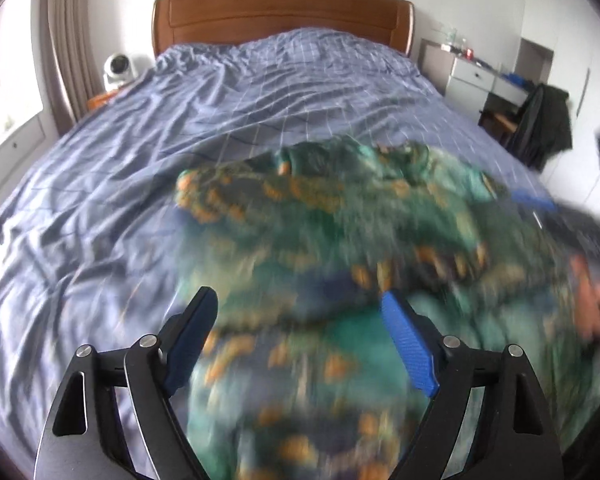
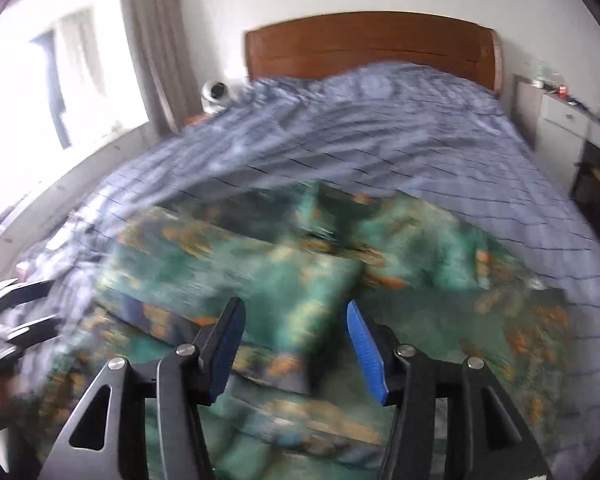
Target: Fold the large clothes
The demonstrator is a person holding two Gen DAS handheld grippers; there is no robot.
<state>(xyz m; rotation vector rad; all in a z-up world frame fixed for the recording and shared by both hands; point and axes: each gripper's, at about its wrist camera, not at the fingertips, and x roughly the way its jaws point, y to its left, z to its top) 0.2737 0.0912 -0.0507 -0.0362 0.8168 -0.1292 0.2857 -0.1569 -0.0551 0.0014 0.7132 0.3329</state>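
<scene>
A large green garment with orange and dark blue print (image 1: pixel 340 240) lies bunched on the near part of the bed, blurred by motion. It also fills the lower right wrist view (image 2: pixel 300 272), where a folded layer lies on top. My left gripper (image 1: pixel 300 300) is open above the garment's near edge, with nothing between its blue pads (image 1: pixel 410 344). My right gripper (image 2: pixel 295 312) is open above the garment, its blue pads (image 2: pixel 366 348) apart and empty. The right gripper shows blurred at the right edge of the left wrist view (image 1: pixel 536 200).
The bed has a wrinkled blue checked cover (image 1: pixel 179 128) and a brown wooden headboard (image 1: pixel 279 12). A small white fan (image 1: pixel 117 68) stands at the bed's far left by the curtains. A white desk (image 1: pixel 476 76) and a dark chair (image 1: pixel 544 124) stand to the right.
</scene>
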